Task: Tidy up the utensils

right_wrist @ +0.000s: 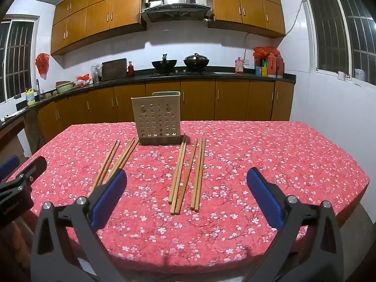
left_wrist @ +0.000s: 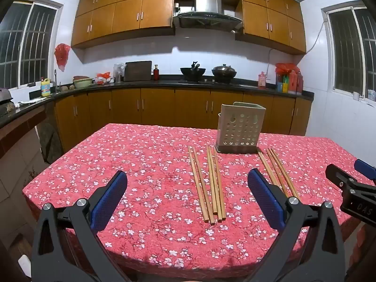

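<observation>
**Both grippers wide open above the table edge, chopsticks lying ahead**

Nearest the left wrist camera, the left gripper [left_wrist: 188, 196] stands with its two blue-padded fingers [left_wrist: 109, 201] spread as wide as they go, nothing between the pads and nothing held. It hangs over the near edge of the table [left_wrist: 141, 242], which is covered in a red cloth with small pale blossoms. Ahead of the fingers and nearer the right-hand one lies a group of wooden chopsticks [left_wrist: 209, 185], about five sticks side by side, running away from the camera. A second group of chopsticks [left_wrist: 278, 171] lies partly behind the tip of the right-hand finger. Beyond both groups, past the fingertips and toward the right-hand side, the perforated utensil holder [left_wrist: 238, 129] stands upright on its dark base, with the far ends of the chopsticks close by it.

The right gripper [right_wrist: 186, 196] shows the same posture in its own view: blue fingers [right_wrist: 264, 198] fully parted, empty, touching nothing. Between its fingers and further out lie the same right-hand chopsticks, here two close pairs; the other group runs behind the left-hand finger's tip. The holder stands beyond the fingertips, slightly toward the left-hand finger.

Each gripper appears at the edge of the other's view, so they sit side by side, well apart. Behind the table run a dark countertop [right_wrist: 211, 74] with two woks [right_wrist: 164, 64] and wooden cabinets.
</observation>
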